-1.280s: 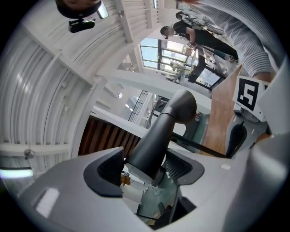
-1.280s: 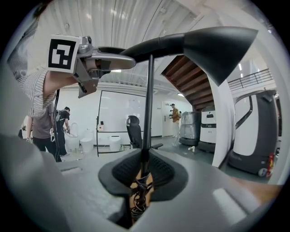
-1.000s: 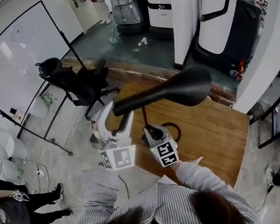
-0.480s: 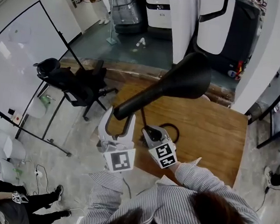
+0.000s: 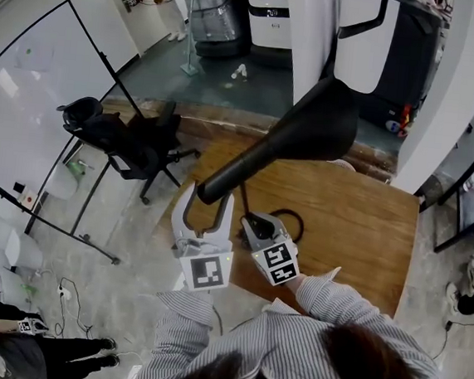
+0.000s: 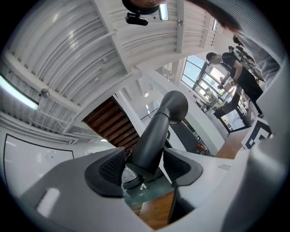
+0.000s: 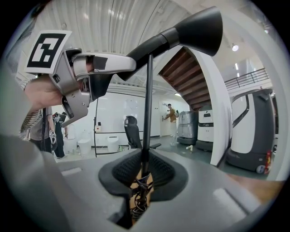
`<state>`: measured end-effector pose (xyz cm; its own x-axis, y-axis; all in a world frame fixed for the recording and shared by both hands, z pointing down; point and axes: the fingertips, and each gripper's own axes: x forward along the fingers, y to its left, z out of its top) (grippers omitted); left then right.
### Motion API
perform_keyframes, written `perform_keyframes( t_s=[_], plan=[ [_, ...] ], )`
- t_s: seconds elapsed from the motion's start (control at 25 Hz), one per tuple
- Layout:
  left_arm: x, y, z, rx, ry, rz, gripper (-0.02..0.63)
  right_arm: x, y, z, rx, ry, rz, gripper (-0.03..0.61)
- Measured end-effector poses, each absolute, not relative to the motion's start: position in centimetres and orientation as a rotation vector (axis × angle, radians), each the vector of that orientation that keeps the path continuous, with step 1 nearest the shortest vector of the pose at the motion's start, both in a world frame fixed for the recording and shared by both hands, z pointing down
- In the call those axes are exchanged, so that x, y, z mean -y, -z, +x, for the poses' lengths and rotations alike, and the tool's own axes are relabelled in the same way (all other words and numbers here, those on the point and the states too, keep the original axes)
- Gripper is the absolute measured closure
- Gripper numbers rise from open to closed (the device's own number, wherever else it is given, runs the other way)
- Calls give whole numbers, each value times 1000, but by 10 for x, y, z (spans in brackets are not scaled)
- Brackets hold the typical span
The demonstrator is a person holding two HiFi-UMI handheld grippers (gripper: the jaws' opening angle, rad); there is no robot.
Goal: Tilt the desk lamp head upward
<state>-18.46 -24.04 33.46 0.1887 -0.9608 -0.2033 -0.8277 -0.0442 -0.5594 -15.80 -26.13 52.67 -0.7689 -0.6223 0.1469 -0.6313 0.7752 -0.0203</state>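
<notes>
The desk lamp's black cone-shaped head slants up to the right over the wooden table. Its narrow rear end lies between the fingers of my left gripper. Those jaws are closing, with a gap still showing beside the neck in the left gripper view. My right gripper is shut on the lamp's thin upright stem, low down near a tangle of black cable. In the right gripper view the head flares at top right.
A black office chair and a whiteboard on a stand are left of the table. A white pillar and large machines stand behind it. A black loop lies on the tabletop. People stand at lower left.
The lamp head's wide end has risen and the head now slants more steeply. My left gripper has shifted right and turned upright around the narrow end. The right gripper stayed put.
</notes>
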Motion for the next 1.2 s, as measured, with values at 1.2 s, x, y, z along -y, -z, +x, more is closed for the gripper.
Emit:
perform_keyframes(
  t_s=[1.2],
  plan=[
    [246, -363, -178, -1774, 5, -2179, 385, 261, -527, -158, 2833, -119, 1039, 534]
  ],
)
